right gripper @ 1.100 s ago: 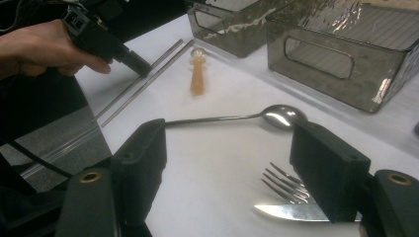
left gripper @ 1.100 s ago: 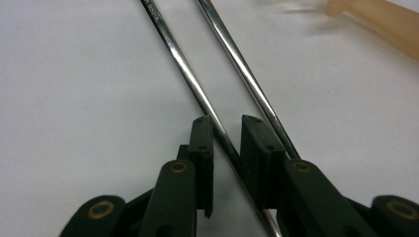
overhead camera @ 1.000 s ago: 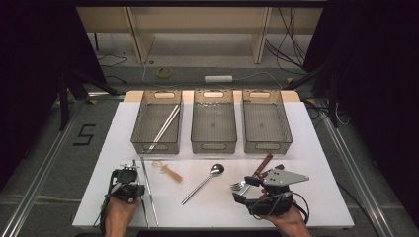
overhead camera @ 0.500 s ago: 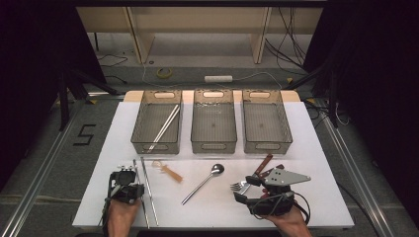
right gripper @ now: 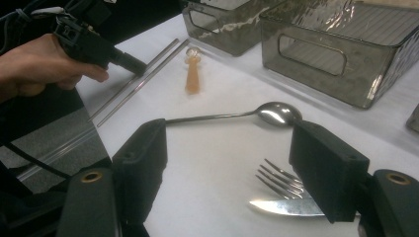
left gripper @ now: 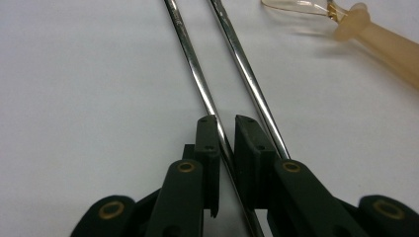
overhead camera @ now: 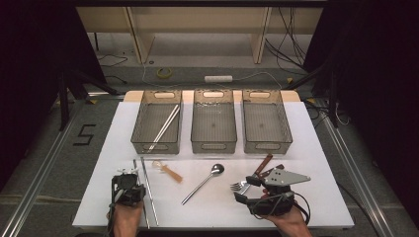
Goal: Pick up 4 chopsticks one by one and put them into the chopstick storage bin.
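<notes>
Two metal chopsticks lie side by side at the table's front left. My left gripper (overhead camera: pixel 130 174) (left gripper: pixel 226 121) has its jaws narrowed around the left chopstick (left gripper: pixel 190 54), with a thin gap still showing beside it. The other chopstick (left gripper: pixel 242 64) (overhead camera: pixel 148 190) runs just outside the right jaw. My right gripper (overhead camera: pixel 247 189) (right gripper: pixel 227 163) rests open at the front right, holding nothing. A fork (overhead camera: pixel 239 186) (right gripper: pixel 279 182) and a knife blade (right gripper: pixel 281 207) lie by its right jaw.
A metal spoon (overhead camera: pixel 202 183) (right gripper: pixel 276 112) lies mid-table, and a small amber-handled plastic spoon (overhead camera: pixel 168 171) (left gripper: pixel 380 42) is near the chopsticks. Three grey bins stand in a row behind: the left bin (overhead camera: pixel 140 129) holds white chopsticks (overhead camera: pixel 165 126), beside the middle bin (overhead camera: pixel 213 146) and the right bin (overhead camera: pixel 267 146).
The left hand has edged slightly along the chopsticks. The right hand and the cutlery have stayed where they were.
</notes>
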`<state>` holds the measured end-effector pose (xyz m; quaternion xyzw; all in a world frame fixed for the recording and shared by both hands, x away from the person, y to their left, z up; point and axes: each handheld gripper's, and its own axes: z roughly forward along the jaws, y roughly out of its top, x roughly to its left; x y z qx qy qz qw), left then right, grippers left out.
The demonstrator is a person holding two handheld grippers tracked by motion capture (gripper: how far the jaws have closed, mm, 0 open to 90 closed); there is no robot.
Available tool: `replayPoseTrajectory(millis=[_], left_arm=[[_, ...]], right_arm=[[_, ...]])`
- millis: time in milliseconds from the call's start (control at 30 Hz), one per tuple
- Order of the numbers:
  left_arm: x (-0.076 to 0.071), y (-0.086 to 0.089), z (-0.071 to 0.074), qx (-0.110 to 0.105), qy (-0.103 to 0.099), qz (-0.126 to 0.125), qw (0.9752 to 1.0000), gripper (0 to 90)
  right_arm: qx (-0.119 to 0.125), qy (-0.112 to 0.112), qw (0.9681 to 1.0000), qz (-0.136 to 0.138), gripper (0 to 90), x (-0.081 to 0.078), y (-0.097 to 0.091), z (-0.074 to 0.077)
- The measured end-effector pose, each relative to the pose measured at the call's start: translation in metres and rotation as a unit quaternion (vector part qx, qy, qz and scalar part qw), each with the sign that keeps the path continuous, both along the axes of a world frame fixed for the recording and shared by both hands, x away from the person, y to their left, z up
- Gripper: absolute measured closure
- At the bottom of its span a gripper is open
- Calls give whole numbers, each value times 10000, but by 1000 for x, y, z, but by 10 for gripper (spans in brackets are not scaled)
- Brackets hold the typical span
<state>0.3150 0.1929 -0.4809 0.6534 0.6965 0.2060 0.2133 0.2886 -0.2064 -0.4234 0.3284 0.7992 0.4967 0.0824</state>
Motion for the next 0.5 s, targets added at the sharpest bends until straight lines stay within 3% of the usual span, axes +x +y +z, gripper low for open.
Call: replayPoseTrajectory(millis=[500], left_arm=[[-6, -2, -5, -48, -320, 179, 9993, 815]], right_arm=[[30, 16, 10000, -41, 320, 1, -3, 0]])
